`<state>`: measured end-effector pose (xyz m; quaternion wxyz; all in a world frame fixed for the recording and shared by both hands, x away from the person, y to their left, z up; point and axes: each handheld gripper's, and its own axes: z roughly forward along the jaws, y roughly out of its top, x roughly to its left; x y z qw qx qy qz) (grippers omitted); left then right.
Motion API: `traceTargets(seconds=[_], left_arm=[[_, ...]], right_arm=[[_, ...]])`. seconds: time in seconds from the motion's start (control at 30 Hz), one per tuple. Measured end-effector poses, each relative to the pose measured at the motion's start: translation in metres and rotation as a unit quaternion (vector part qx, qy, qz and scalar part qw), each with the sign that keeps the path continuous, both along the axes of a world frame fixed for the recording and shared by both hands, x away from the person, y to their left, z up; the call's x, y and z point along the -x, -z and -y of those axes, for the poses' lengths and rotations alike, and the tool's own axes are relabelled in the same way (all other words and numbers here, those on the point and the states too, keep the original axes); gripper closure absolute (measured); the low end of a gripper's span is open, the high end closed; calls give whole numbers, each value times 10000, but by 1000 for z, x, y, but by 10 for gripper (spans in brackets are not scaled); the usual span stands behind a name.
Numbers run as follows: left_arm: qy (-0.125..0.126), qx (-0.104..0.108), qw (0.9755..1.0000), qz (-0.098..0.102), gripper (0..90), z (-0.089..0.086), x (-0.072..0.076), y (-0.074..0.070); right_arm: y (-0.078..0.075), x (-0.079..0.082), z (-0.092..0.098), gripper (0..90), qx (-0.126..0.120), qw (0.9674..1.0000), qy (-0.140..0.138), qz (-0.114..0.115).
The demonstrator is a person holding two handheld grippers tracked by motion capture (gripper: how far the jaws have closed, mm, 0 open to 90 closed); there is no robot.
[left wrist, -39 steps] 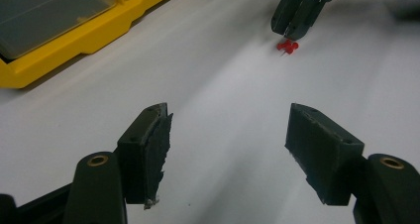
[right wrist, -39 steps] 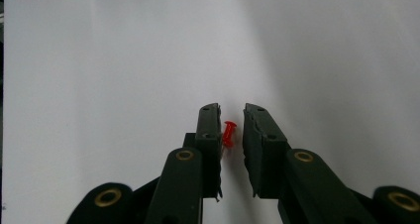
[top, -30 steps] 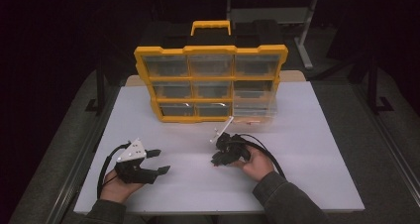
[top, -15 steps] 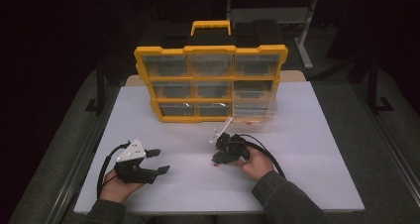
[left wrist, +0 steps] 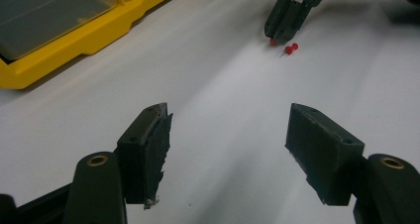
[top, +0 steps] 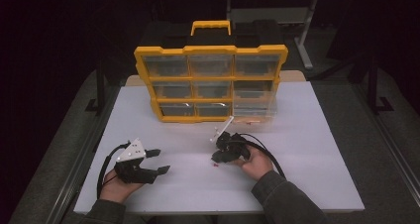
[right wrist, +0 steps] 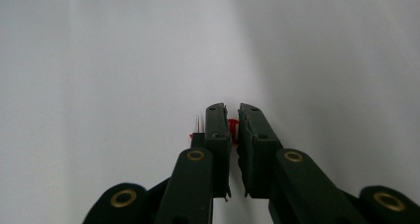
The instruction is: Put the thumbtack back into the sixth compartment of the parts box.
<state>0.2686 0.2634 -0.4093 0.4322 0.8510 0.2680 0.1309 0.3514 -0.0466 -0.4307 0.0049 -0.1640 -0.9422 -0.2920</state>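
Right gripper (top: 216,158) closes on a red push pin (right wrist: 231,126) on the white table (top: 307,149).

Its jaws, just closing, stand almost together with the pin between them; whether they pinch it cannot be told. A second red pin (left wrist: 290,48) lies just beside the jaw tips, at about 7 o'clock from the yellow organizer (top: 213,80). The left gripper (top: 159,162), at 9 o'clock from the pins, rests wide open and empty.
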Motion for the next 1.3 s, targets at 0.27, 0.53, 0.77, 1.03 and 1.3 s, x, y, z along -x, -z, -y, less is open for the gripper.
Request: traceTargets(seconds=[0.27,0.53,0.77,1.03,1.3], left_arm=[[29,3,10000,15,330,0,0,-1],[50,13,10000,22,327,0,0,0],[52,0,10000,22,328,0,0,0],[38,-9,10000,17,328,-1,0,-1],[61,-26,10000,31,328,-1,-1,-2]], right_arm=[[-2,0,1,821,-50,10000,-31,1],[-12,0,6,821,-289,9995,-152,-36],[-28,6,9,821,-380,9990,-208,-79],[-54,9,11,820,-515,9978,-397,-110],[-64,7,14,820,-634,9964,-512,-221]])
